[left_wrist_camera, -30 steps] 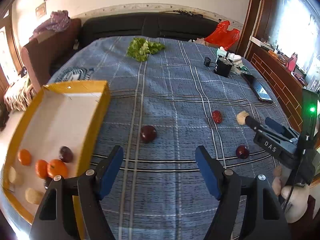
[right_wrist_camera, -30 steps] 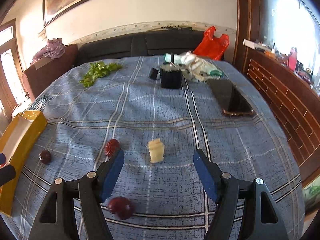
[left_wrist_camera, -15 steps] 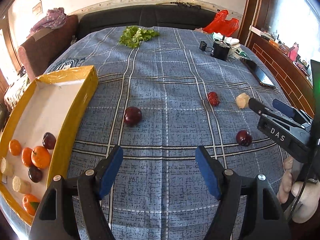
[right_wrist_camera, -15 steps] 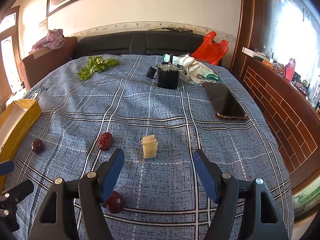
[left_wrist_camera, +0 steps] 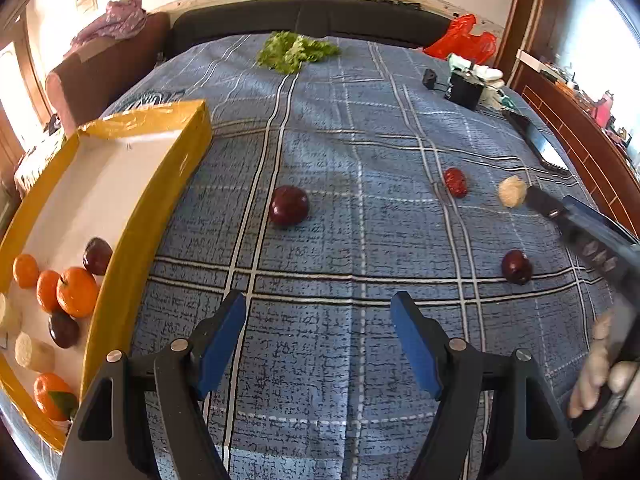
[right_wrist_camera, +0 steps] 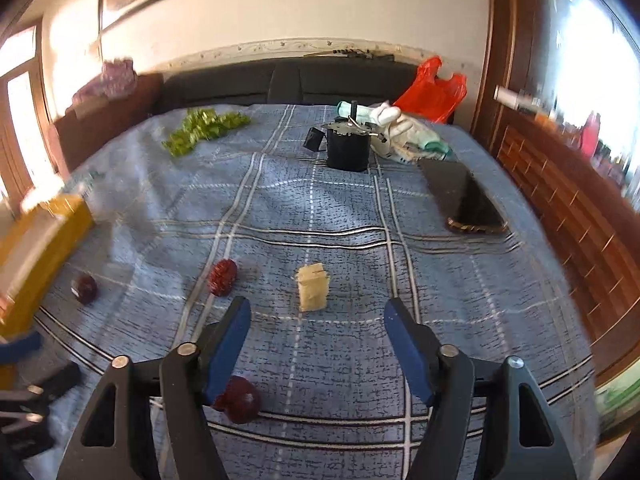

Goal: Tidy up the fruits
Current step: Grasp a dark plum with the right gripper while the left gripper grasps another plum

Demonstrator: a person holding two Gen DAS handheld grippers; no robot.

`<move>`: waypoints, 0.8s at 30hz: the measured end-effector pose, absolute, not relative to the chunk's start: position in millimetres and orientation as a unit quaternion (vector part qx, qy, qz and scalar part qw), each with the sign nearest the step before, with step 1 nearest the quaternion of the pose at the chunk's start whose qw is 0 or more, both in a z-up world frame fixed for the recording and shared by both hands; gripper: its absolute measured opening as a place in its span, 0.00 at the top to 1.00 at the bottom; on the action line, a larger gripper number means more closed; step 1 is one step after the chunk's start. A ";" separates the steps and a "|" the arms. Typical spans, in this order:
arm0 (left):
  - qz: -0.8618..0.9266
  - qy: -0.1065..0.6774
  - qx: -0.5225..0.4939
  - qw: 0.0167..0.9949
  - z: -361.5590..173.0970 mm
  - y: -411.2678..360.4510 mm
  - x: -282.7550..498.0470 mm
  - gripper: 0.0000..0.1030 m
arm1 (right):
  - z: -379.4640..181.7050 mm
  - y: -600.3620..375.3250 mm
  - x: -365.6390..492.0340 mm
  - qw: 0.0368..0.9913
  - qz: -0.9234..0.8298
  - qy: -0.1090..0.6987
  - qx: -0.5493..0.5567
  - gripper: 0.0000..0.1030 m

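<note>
A yellow box [left_wrist_camera: 160, 200] at the left holds several oranges [left_wrist_camera: 76, 292], dark plums and pale pieces. On the blue plaid cloth lie a dark red apple [left_wrist_camera: 289, 205], a wrinkled red date [left_wrist_camera: 455, 182], a pale chunk [left_wrist_camera: 512, 191] and a dark plum [left_wrist_camera: 517, 267]. My left gripper [left_wrist_camera: 318, 316] is open and empty, short of the apple. My right gripper [right_wrist_camera: 316, 318] is open and empty, just short of the pale chunk [right_wrist_camera: 313, 292], with the date [right_wrist_camera: 222, 278] to its left and the plum [right_wrist_camera: 239, 399] under its left finger. The right gripper also shows in the left wrist view [left_wrist_camera: 592, 240].
Green lettuce [left_wrist_camera: 294, 50] lies at the far edge. A black cup [right_wrist_camera: 347, 148], white cloth [right_wrist_camera: 400, 136] and red bag [right_wrist_camera: 434, 92] sit at the back right. A phone [right_wrist_camera: 466, 200] lies at the right. A wooden rail borders the right side.
Both grippers have moved forward a little over the cloth, so the fruits appear nearer. The right gripper view is blurred from motion. Both stay open.
</note>
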State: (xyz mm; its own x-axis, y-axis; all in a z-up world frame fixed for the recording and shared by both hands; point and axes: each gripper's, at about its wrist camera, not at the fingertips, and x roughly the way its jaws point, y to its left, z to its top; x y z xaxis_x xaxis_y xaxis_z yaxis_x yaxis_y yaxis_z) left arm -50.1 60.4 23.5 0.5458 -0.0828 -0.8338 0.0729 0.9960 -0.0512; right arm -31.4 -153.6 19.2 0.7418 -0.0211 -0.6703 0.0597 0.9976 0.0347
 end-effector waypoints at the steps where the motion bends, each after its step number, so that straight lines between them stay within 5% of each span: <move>1: -0.042 0.476 -0.006 0.878 21.5 61.3 -49.5 0.28 | 20.4 -162.4 -31.8 0.931 -0.007 0.360 0.058 0.38; 3: -0.040 0.482 -0.009 0.875 16.6 62.9 -48.4 0.28 | 20.4 -172.8 -31.6 0.927 0.010 0.363 0.095 0.56; 5: -0.040 0.487 -0.011 0.872 12.1 63.4 -47.1 0.28 | 18.1 -178.5 -30.4 0.922 0.025 0.368 0.120 0.61; 10: -0.040 0.485 -0.008 0.873 8.4 63.6 -47.9 0.25 | 13.1 -172.5 -27.8 0.914 0.052 0.379 0.133 0.61; 20: -0.052 0.489 0.018 0.871 0.3 53.5 -47.3 0.00 | 5.0 -159.7 -25.8 0.903 0.076 0.406 0.119 0.61; 24: -0.065 0.504 0.024 0.861 0.3 51.9 -44.1 0.00 | 0.1 -151.9 -24.5 0.893 0.090 0.429 0.106 0.61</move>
State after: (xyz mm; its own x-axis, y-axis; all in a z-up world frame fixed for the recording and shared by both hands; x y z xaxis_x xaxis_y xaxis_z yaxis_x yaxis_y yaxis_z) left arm -44.1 51.9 0.3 0.4827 -0.0868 -0.8715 0.1355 0.9905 -0.0236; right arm -24.5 -151.9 0.1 0.6165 0.2515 -0.7461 -0.0689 0.9612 0.2670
